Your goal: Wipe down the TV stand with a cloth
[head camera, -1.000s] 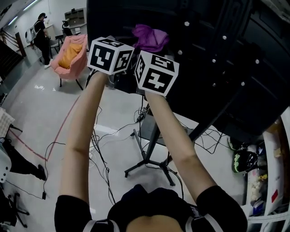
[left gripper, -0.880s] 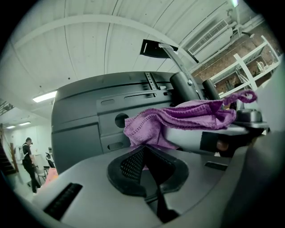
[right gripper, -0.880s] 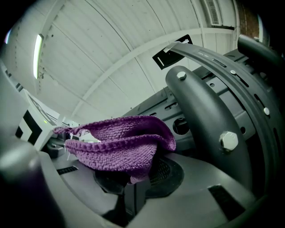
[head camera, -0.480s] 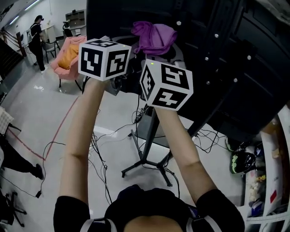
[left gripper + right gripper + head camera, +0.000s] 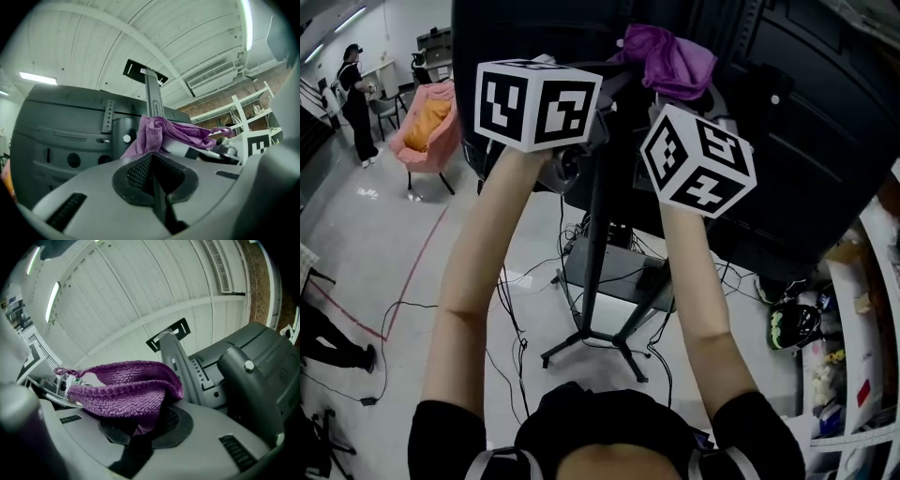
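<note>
While the right gripper (image 5: 140,425) pinches the purple cloth (image 5: 119,390) tight between its jaws, the left gripper (image 5: 152,161) is closed on nothing. The cloth bunches just beyond the left tips, right by the TV stand (image 5: 153,96).

Crumpled purple cloth (image 5: 667,58) up at the dark TV stand (image 5: 596,234) post.

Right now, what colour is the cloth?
Purple. The cloth shows best in the right gripper view, pinched in the right tool.
</note>
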Demonstrator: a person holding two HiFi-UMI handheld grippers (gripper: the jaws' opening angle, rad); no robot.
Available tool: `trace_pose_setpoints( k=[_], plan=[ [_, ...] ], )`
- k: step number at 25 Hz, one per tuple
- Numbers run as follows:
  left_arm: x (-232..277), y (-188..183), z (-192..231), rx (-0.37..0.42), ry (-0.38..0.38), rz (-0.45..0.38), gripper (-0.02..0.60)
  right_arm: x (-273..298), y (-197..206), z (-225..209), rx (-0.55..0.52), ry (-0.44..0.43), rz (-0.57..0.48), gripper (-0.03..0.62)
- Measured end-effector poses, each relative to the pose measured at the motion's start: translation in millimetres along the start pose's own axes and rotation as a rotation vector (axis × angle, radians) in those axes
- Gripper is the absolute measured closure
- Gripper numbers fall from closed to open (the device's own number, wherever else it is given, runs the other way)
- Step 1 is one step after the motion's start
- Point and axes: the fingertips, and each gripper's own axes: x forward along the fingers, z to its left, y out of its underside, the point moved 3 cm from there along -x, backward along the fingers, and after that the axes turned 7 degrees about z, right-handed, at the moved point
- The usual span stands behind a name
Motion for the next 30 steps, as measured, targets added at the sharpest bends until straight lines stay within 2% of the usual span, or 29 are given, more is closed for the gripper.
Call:
trace_pose_setpoints(
  k=[7,11,16,20,25,30],
  plan=[
    [11.7,5.0,-6.9,0.033,-0.018,0.022,0.575,28.0,-4.0,-13.5,-0.062,-0.006,0.054,0.530],
    [9.8,4.4,-5.0,0.031,-0.020,0.017,0.575,37.7,4.6,-16.8,-0.046,-0.006,0.089,0.530],
    [16.6,5.9,-8.3,0.055,-0.015,0.023,0.575,28.5,5.0,-29.5,-0.093,0.059,0.081,0.530],
    [29.5,9.0,-15.9,0.054,0.007,0.032,0.575,17.2,1.4,-39.6,-0.086,0.090,0.066,0.530],
    [40.1,13.7,-28.6,0.062,0.045,0.042,0.575,-3.6,-8.1,-59.9,-0.077,0.201,0.022,0.530],
    [45.7,15.8,-32.7,0.055,0.064,0.042,0.575,-11.4,-9.5,-65.4,-0.081,0.226,0.022,0.530]
  ],
)
